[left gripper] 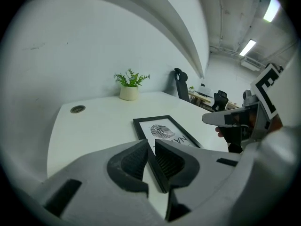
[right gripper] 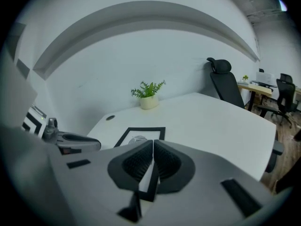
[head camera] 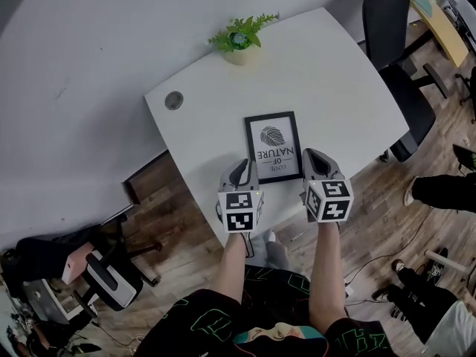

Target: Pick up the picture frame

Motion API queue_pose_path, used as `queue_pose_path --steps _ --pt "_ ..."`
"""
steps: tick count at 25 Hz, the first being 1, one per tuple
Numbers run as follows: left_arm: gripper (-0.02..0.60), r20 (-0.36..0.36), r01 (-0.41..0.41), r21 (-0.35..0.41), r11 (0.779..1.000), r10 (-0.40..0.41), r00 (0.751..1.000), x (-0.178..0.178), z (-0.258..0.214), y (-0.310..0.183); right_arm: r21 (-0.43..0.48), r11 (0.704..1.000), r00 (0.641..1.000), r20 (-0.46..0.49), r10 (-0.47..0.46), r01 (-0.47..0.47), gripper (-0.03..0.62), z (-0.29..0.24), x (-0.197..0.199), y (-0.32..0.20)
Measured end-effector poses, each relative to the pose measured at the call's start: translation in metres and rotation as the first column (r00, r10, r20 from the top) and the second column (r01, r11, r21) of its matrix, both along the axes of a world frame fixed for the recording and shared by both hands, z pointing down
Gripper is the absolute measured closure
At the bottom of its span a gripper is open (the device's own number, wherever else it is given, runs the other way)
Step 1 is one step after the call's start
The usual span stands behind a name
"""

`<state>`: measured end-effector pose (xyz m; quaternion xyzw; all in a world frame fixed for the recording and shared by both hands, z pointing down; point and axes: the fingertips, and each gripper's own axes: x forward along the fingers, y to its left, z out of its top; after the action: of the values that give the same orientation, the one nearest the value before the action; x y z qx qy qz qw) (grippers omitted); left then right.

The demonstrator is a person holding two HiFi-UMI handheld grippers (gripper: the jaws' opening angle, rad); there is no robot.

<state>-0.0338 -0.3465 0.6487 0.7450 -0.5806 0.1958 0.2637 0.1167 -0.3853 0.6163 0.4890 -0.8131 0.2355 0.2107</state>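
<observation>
The black picture frame (head camera: 273,146) with a fingerprint print lies flat on the white table (head camera: 327,73), close to its near edge. My left gripper (head camera: 242,174) hovers at the frame's near left corner, jaws a little apart with nothing pressed between them. In the left gripper view the frame (left gripper: 164,132) shows through the gap of the left gripper (left gripper: 151,146). My right gripper (head camera: 315,162) sits at the near right corner with its jaws shut and empty. In the right gripper view the frame (right gripper: 146,129) lies just past the right gripper (right gripper: 153,143).
A small potted plant (head camera: 240,39) stands at the table's far edge, with a round cable hole (head camera: 174,100) to its left. A black office chair (head camera: 394,36) is at the table's right side. Other people's feet (head camera: 439,192) are on the wooden floor at the right.
</observation>
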Motion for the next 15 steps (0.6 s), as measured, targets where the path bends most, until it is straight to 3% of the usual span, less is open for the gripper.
queue_pose_path --steps 5,15 --pt "0.482 -0.032 -0.032 -0.088 0.996 0.03 0.999 0.005 0.021 -0.006 -0.061 0.998 1.0 -0.015 -0.025 0.024 0.546 0.018 -0.005 -0.008" --pt "0.456 -0.048 -0.023 -0.177 0.984 0.014 0.999 0.006 0.04 -0.021 -0.186 0.981 0.998 -0.034 -0.059 0.051 0.467 0.052 -0.011 -0.017"
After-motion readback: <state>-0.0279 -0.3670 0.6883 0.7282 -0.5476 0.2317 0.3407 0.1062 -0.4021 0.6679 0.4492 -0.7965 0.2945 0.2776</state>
